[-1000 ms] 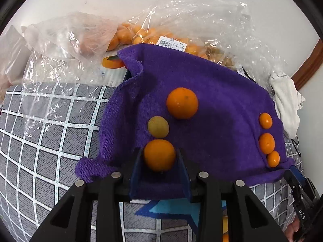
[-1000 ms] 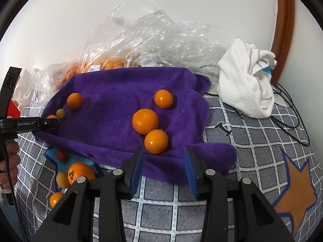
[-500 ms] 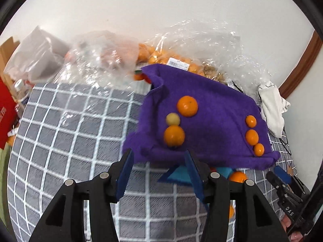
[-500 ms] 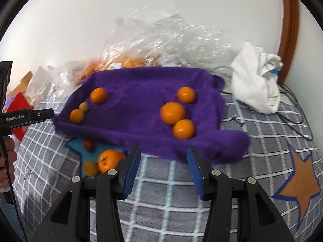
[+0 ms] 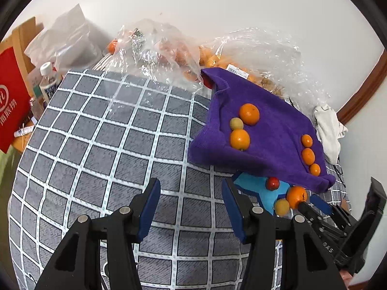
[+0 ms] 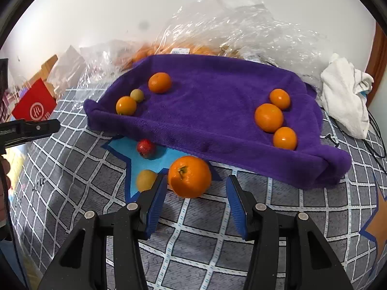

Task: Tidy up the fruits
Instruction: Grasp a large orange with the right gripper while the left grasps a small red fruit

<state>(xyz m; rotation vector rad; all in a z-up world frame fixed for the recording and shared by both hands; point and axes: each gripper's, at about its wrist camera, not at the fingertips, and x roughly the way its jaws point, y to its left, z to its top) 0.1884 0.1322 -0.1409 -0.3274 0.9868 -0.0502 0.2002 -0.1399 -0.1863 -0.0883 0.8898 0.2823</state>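
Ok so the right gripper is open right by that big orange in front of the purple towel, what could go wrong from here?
1. The big orange is round and sits just ahead of the open right gripper; a finger nudging it could roll it away.
2. The yellow fruit lies right beside the gripper's left finger and could get knocked aside.
3. The purple towel bunches up at its front edge, so fruit set there may roll off.

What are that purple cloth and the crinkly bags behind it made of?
The purple cloth looks like soft plush fleece or microfibre: a fuzzy, matte nap with thick rolled edges, dimpling under the oranges. The bags look like thin clear plastic film: see-through, creased, catching bright glints, with a printed label stuck on one. The exact fibre can't be told.
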